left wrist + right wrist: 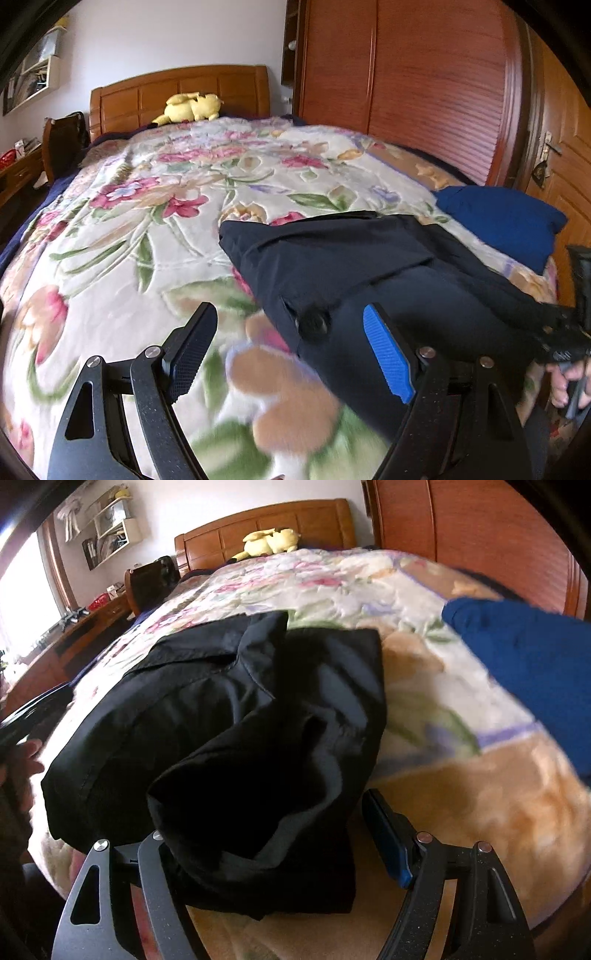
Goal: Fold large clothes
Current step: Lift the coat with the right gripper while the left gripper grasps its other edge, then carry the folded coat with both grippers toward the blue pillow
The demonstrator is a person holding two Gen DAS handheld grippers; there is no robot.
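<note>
A dark navy garment (pixel 351 266) lies folded over itself on the floral blanket (pixel 147 229) near the bed's front right. My left gripper (pixel 291 354) is open above the garment's left edge and button, with its blue pad (pixel 388 358) over the cloth and its black finger (pixel 192 350) over the blanket. In the right wrist view the same garment (pixel 229 709) is bunched in a heap. My right gripper (pixel 269 834) stands open around its near fold, the blue pad (pixel 386 834) clear of the cloth and the left finger hidden under fabric.
A blue cloth (pixel 506 221) lies at the bed's right edge. A yellow plush toy (pixel 190 107) rests by the wooden headboard (pixel 177 88). A tall wooden wardrobe (pixel 424 74) stands close on the right. A chair (pixel 61 144) and a desk (pixel 74 635) are on the left.
</note>
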